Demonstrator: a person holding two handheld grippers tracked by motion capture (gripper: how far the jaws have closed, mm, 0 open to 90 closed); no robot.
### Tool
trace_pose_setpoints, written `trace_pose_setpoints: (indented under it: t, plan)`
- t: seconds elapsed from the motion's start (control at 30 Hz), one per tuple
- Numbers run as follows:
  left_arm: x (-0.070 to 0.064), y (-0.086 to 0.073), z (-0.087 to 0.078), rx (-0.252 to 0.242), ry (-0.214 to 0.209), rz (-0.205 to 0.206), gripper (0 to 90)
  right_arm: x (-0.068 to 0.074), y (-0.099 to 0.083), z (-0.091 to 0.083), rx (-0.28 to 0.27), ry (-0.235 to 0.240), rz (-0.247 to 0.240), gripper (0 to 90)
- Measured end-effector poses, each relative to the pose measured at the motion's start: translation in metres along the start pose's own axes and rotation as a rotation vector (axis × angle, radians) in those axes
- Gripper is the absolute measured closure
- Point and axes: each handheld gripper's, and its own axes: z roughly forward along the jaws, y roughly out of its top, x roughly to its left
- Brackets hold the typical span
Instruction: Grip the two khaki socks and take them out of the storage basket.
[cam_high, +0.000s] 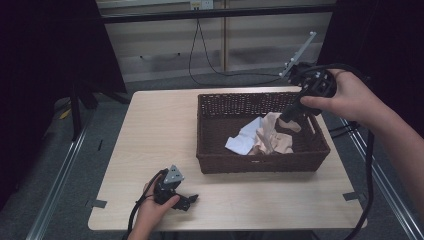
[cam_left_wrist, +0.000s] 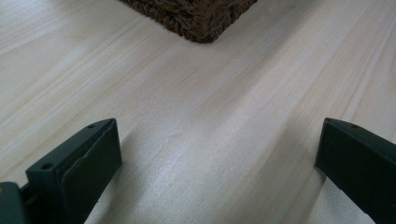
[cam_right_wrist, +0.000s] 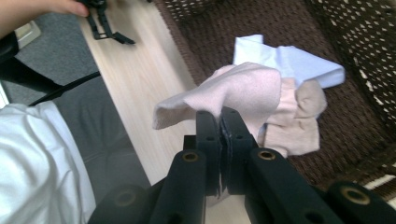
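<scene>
While the right gripper (cam_right_wrist: 220, 122) pinches the pink cloth (cam_right_wrist: 243, 91) between pressed jaws, its fold rises toward twelve o'clock; the left gripper (cam_left_wrist: 219, 154) rests spread on the counter (cam_left_wrist: 196, 116).

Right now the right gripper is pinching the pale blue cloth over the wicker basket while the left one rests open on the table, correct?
Not quite: the right gripper is shut on the pink cloth, as the right gripper view shows; the pale blue cloth lies loose in the wicker basket. The left gripper does rest open on the table.
</scene>
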Motion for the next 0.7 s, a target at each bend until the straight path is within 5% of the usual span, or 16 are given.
trace_pose_setpoints:
  t: [0.47,0.7]
  plan:
    - [0.0,0.0,0.0,0.003,0.002,0.0,0.0,0.024,-0.015,0.024,0.024,0.061,-0.076,87.4]
    - [0.0,0.0,0.0,0.003,0.002,0.0,0.0,0.036,-0.018,0.044,0.082,0.075,-0.104,86.9]
